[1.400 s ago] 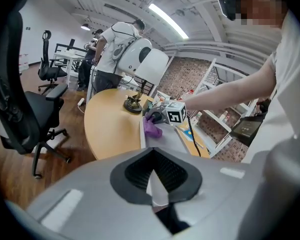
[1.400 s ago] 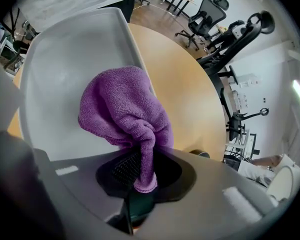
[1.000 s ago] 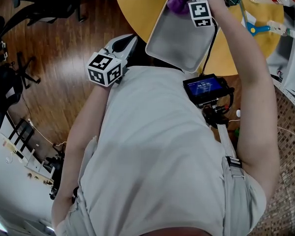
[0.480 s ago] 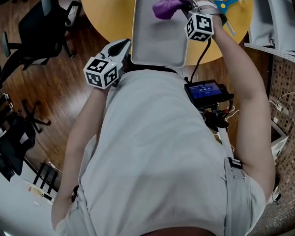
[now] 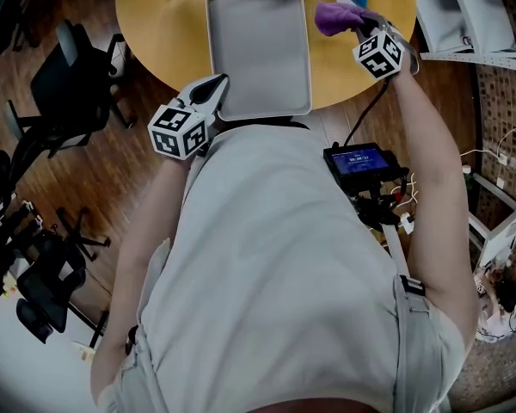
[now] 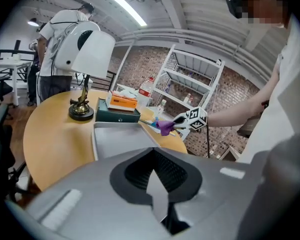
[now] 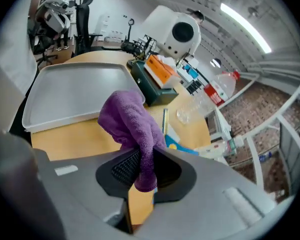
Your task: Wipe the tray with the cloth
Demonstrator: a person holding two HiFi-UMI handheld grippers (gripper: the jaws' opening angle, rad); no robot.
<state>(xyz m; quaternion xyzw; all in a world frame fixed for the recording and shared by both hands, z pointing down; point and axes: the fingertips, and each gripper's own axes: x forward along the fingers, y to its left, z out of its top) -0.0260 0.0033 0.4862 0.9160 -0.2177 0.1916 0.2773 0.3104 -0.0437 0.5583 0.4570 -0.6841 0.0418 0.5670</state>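
The grey tray point(image 5: 258, 50) lies on the round yellow table point(image 5: 155, 33), its near edge over the table's rim. My left gripper point(image 5: 219, 83) sits at the tray's near left rim and looks shut on it; in the left gripper view a grey strip of rim shows between the nearly closed jaws point(image 6: 157, 194). My right gripper point(image 5: 361, 26) is shut on the purple cloth point(image 5: 337, 15), held over the table just right of the tray. In the right gripper view the cloth point(image 7: 130, 121) bulges up out of the jaws, with the tray point(image 7: 75, 91) to its left.
At the table's far side stand a lamp with a white shade point(image 6: 90, 49), a dark green box point(image 6: 119, 115) with an orange box on top, and a plastic bottle point(image 7: 217, 96). A white wire rack point(image 6: 190, 84) is to the right. Office chairs point(image 5: 69, 84) stand left.
The right gripper carried the cloth from over the tray's far right part off to the right, beyond the rim, and its wrist rolled. The left gripper stays at the tray's near left rim.
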